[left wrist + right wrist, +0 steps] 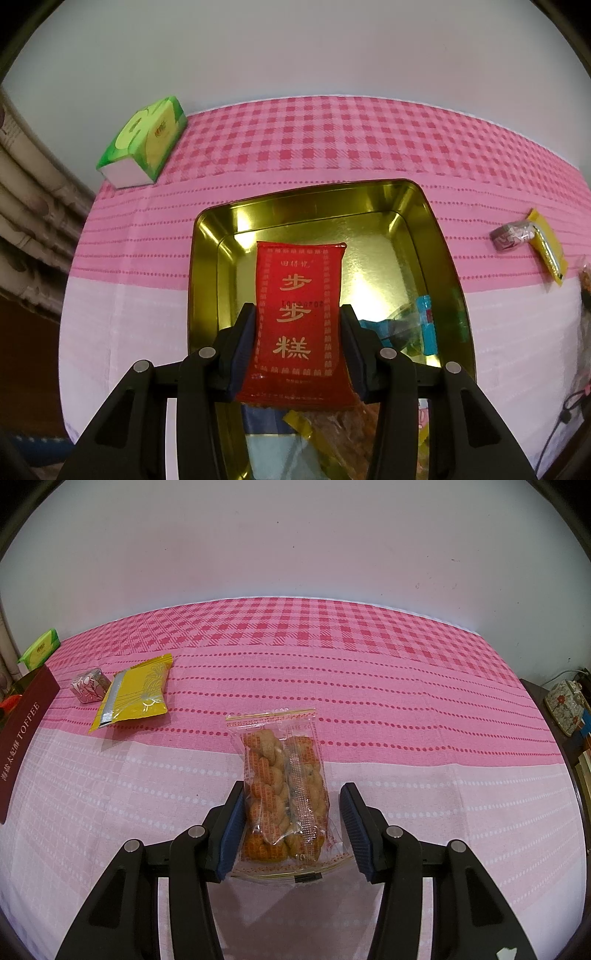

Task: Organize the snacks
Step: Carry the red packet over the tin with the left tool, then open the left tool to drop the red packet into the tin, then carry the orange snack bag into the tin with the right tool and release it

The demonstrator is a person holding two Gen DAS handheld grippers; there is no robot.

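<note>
Red gold-lettered snack packet (297,314)

A plain white wall (295,535) fills the upper half of both views. Below it lies the counter, covered by a pink checked cloth (369,657) that turns pale toward the bottom of the frame. At far right stands a dark shelf (576,746); at left, pale stacked mouldings (33,206).
</note>
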